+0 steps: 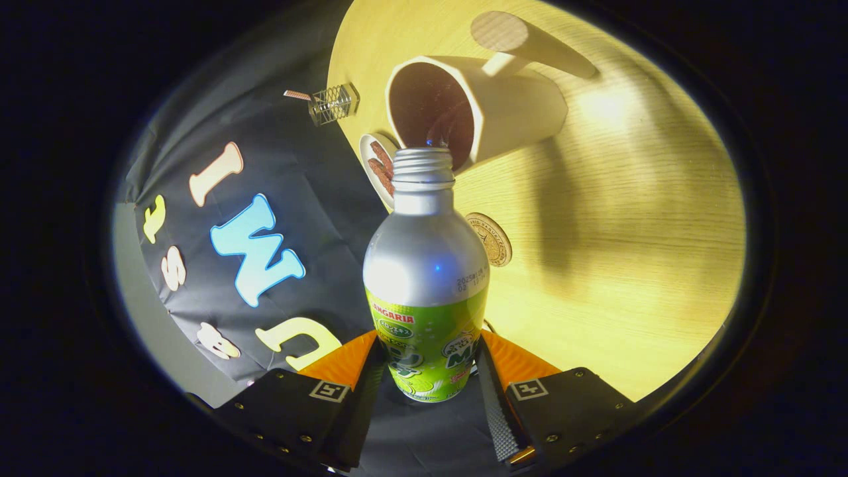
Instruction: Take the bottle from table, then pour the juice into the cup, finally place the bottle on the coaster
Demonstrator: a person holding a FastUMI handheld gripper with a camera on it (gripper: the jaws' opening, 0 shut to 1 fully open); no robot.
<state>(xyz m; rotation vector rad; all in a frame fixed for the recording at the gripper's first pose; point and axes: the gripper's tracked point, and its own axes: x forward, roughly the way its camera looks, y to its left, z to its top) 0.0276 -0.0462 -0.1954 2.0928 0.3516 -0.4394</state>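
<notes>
Pouring step: my claw [427, 371] is clenched on the bottle [425, 285], tipped toward the cup [474, 106].

Both fingers press the bottle's lower, labelled part from either side, closed only to its width. Its uncapped mouth points out ahead of me, right at the cup's dark opening; I can't tell whether juice is running. The handled cup stands on the wooden surface [629, 265], and the round coaster [489, 238] lies just beside the bottle's shoulder, apart from the cup. A small plate [377, 165] sits near the cup. Next, I judge, comes levelling the bottle, then standing it squarely on the coaster.
</notes>
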